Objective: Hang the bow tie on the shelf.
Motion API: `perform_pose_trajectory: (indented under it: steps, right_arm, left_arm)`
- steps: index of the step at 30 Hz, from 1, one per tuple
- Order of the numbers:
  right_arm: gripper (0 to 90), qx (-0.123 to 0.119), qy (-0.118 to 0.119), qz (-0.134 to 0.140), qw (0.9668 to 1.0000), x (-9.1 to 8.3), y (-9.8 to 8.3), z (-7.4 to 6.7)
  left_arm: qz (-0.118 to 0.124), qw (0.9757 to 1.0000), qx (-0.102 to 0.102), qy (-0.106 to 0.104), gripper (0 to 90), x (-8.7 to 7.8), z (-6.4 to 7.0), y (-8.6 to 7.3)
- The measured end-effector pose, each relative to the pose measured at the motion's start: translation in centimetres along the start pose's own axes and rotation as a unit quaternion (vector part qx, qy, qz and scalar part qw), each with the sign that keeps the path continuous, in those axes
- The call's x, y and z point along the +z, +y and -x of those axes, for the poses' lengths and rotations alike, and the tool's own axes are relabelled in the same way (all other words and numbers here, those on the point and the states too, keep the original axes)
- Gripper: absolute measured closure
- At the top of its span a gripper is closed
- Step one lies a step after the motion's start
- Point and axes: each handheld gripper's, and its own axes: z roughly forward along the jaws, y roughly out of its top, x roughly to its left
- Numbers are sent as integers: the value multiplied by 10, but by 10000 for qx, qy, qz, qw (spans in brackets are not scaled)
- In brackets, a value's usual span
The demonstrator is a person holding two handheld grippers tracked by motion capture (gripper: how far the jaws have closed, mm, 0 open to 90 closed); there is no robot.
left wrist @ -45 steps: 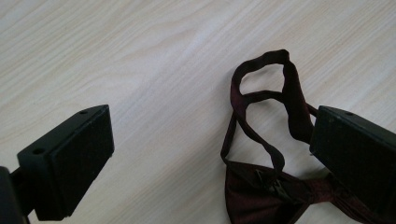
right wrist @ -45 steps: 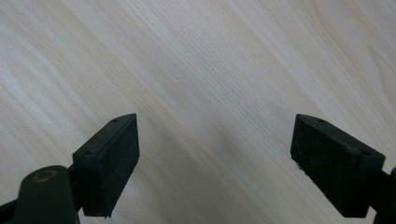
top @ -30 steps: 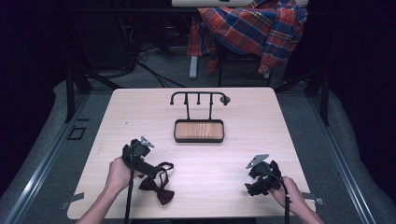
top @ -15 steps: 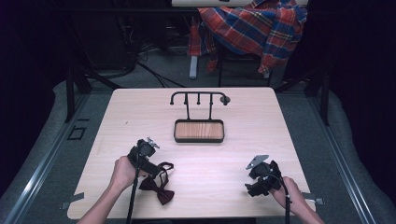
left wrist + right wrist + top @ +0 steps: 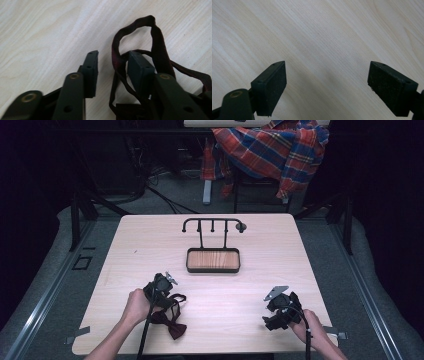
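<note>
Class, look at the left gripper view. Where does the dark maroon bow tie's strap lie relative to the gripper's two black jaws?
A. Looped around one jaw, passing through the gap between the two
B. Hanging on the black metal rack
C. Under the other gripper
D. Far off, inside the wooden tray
A: the dark maroon bow tie's strap loops around one jaw of the left gripper, on the pale wooden table.

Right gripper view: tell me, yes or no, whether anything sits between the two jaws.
No, the right gripper holds its jaws wide apart with just bare wooden table between them.
</note>
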Motion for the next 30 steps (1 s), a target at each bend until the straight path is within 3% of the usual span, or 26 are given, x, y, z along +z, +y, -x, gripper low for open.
perform_pose_trajectory:
  steps: [6,16,20,30]
  right_arm:
    - [152,-1,-20,-5,10000,-1,0,0]
    - [152,-23,-44,-13,10000,-2,-1,0]
    - [152,-34,-11,-14,10000,-2,-1,0]
    - [152,-23,-23,45,10000,-2,-1,0]
  left_arm:
    - [-85,9999,147,-13,747,1,5,-1]
    - [-192,9984,468,265,874,2,15,-2]
    - [-190,9983,469,287,881,0,15,-2]
    - [187,9984,364,401,883,-17,12,-6]
